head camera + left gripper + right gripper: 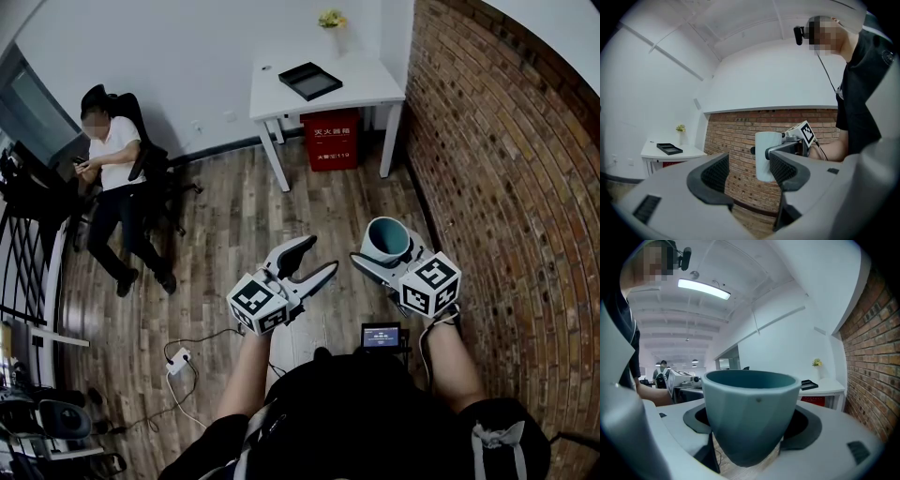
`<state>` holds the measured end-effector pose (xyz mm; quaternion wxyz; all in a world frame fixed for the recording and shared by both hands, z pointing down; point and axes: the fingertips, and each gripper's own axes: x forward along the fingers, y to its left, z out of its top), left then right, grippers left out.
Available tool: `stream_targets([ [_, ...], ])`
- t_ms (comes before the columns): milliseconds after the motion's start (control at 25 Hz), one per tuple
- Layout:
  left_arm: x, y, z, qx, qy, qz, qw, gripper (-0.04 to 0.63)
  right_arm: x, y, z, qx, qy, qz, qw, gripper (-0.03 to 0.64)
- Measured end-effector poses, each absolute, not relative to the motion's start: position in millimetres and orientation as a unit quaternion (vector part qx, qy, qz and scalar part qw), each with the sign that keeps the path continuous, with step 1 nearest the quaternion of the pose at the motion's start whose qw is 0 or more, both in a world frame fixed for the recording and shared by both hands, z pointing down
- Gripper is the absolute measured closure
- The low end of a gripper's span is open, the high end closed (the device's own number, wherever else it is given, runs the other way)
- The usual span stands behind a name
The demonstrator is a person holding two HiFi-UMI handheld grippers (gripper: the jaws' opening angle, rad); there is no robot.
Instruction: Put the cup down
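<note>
**Cup in mid-air, table far off:** A person w/ a two-jaw gripper in each hand is standing mid-room, carrying a teal cup off the ground. The right gripper is clamping the cup by its sides, pads pressing on the body, rim up and approx. upright. The left gripper, just left of it, is idling w/ jaws apart and nothing between them.

The cup is hanging over the wooden floor, well apart from any tabletop, so the set-down is looking not yet begun. Judging from here, the likely spot is the white table at the far side. The carrier is needing to bring the cup over level and pick bare top right of the black tray. Then it is a matter of lowering till the base is sitting flat, and only then spreading the jaws. Opening early, or landing on the table edge, is risking a drop onto hard boards. The cup's tapering body is prob. liable to slip if the grip is slackening.

Room: a brick wall is running down the right, w/ a white wall closing the far side. A red box is sitting under the table and a small vase of flowers at its far edge. A seated person is occupying the far left. A power strip w/ cables is lying on the near floor, a poss. trip hazard.
</note>
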<state>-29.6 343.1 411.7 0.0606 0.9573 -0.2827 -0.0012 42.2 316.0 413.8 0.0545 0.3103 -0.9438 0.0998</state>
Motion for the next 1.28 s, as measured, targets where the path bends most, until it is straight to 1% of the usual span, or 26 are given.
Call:
stream_targets([
  [320,-24,345,408,0.959,-0.278,0.007,0.052,0.318,47,315,411,0.317,-0.942,0.102,0.046,0.221],
  [760,-17,340,411,0.959,-0.278,0.007,0.060,0.318,56,308,414,0.320,-0.940,0.110,0.045,0.221],
  [1280,10,320,415,0.955,-0.288,0.010,0.069,0.318,91,287,418,0.318,-0.940,0.111,0.042,0.221],
])
